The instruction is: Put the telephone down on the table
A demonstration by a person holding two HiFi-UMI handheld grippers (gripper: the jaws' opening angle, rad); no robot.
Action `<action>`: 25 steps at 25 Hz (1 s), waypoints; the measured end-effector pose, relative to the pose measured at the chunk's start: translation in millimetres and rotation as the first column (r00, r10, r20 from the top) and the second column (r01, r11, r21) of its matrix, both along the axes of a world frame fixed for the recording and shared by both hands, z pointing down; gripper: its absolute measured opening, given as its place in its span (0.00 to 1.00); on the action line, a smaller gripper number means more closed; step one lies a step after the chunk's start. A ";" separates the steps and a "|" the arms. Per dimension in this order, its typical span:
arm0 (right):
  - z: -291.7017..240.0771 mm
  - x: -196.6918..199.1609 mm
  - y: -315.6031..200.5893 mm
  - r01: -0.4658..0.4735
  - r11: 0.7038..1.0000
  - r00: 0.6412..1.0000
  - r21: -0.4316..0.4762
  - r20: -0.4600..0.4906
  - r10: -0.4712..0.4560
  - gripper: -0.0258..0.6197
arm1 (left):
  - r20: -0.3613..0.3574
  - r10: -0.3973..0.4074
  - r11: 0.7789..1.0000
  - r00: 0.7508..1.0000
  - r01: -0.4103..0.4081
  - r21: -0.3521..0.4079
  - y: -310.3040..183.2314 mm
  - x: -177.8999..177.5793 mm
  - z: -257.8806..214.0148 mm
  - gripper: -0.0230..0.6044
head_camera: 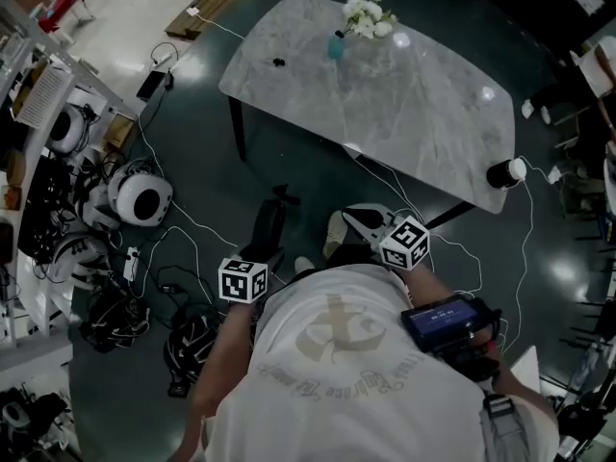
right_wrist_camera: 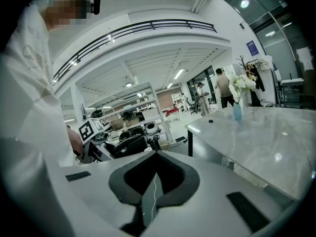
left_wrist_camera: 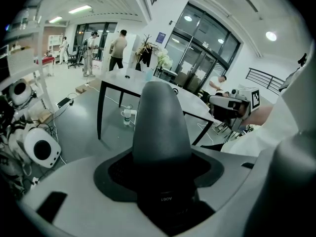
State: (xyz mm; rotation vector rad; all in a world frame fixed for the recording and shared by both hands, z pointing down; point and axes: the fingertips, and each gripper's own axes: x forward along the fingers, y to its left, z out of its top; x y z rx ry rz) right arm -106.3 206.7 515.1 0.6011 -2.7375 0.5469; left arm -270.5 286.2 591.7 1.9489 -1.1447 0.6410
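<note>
The telephone is a dark grey handset that stands up between the jaws in the left gripper view. From above, the telephone sticks out ahead of my left gripper, which is shut on it and held close to the body above the floor. My right gripper hangs beside it with its jaws pressed together and nothing in them; their closed seam shows in the right gripper view. The grey marble table lies ahead of both grippers, a short way off.
On the table stand a blue vase of white flowers, a small black item and a white and black cylinder at the near right corner. White round helmets, cables and shelving crowd the floor at left. People stand far off.
</note>
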 end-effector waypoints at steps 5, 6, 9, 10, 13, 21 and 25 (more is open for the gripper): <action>10.6 -18.4 -25.6 0.047 0.999 0.999 -0.019 0.007 -0.047 0.06 | -0.003 -0.050 0.999 0.999 0.050 -0.018 -11.8 -9.3 6.9 0.48; 11.8 -22.9 -32.1 0.059 0.998 0.998 -0.021 0.008 -0.058 0.06 | -0.003 -0.061 0.998 0.998 0.061 -0.022 -15.4 -12.1 7.8 0.48; 12.2 -35.7 -51.1 0.090 0.996 0.996 -0.024 0.011 -0.090 0.06 | -0.001 -0.082 0.996 0.997 0.082 -0.028 -26.7 -20.3 7.0 0.48; 11.7 -39.0 -57.7 0.099 0.995 0.995 -0.023 0.012 -0.099 0.06 | 0.000 -0.085 0.996 0.996 0.085 -0.028 -31.8 -22.4 6.2 0.48; 11.1 -45.7 -79.9 0.116 0.993 0.993 -0.021 0.016 -0.116 0.06 | 0.007 -0.093 0.995 0.996 0.093 -0.028 -51.2 -26.5 5.1 0.48; 14.6 -38.4 -131.7 0.119 0.992 0.993 -0.037 0.032 -0.118 0.06 | 0.023 -0.084 0.996 0.996 0.085 -0.030 -107.8 -16.1 0.8 0.48; 17.4 -29.9 -150.4 0.116 0.992 0.993 -0.050 0.038 -0.114 0.06 | 0.029 -0.076 0.997 0.997 0.077 -0.026 -131.8 -10.1 -3.8 0.49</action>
